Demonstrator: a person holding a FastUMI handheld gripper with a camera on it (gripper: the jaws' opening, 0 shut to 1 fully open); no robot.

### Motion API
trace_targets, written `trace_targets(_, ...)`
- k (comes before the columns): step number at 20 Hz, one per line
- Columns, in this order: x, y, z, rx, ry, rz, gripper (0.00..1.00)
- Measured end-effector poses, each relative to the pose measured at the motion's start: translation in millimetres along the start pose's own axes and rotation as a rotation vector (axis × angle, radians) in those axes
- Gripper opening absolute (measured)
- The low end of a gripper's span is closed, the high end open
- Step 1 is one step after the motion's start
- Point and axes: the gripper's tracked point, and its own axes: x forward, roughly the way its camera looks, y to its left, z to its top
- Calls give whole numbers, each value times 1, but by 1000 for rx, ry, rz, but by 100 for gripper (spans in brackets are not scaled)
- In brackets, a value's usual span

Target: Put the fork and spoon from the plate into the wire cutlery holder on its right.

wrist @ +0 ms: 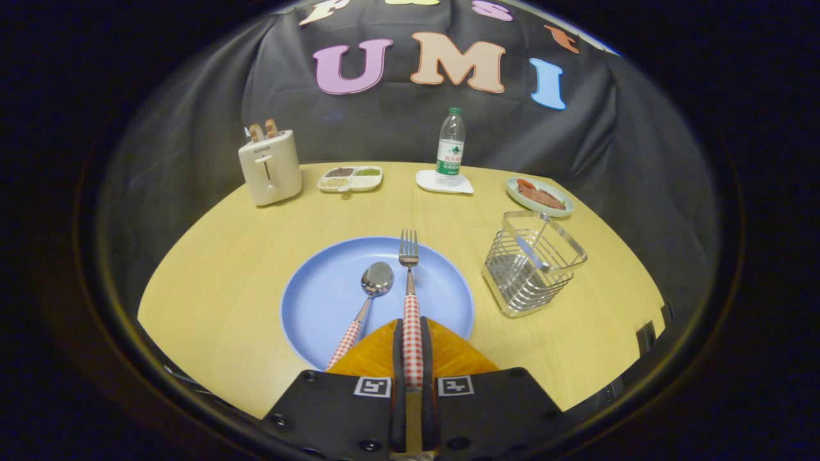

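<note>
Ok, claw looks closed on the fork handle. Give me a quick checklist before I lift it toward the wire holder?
1. Grip: the claw has both fingers pressed on the checked handle of the metal fork: ok.
2. Fork clear of its neighbour: the checked-handled metal spoon lies just beside it on the round blue plate, apart from the fork: ok.
3. Target: the wire cutlery holder stands upright on the wooden table, to the right of the plate, top open: ok.
4. Holder contents: one slanted piece shows inside, identity unclear: cannot tell.
5. Path from plate to holder: nothing lies between them: ok.
6. Fork lifted off the plate: cannot tell.
</note>
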Motion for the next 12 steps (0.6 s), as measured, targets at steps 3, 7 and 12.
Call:
trace_targets(3, -21, -22, 22, -8, -3, -1, 12)
trace_targets(7, -50, -62, 54, 8, 4, -11, 12)
trace_targets(12, -65, -120, 77, -23, 83, -37, 12)
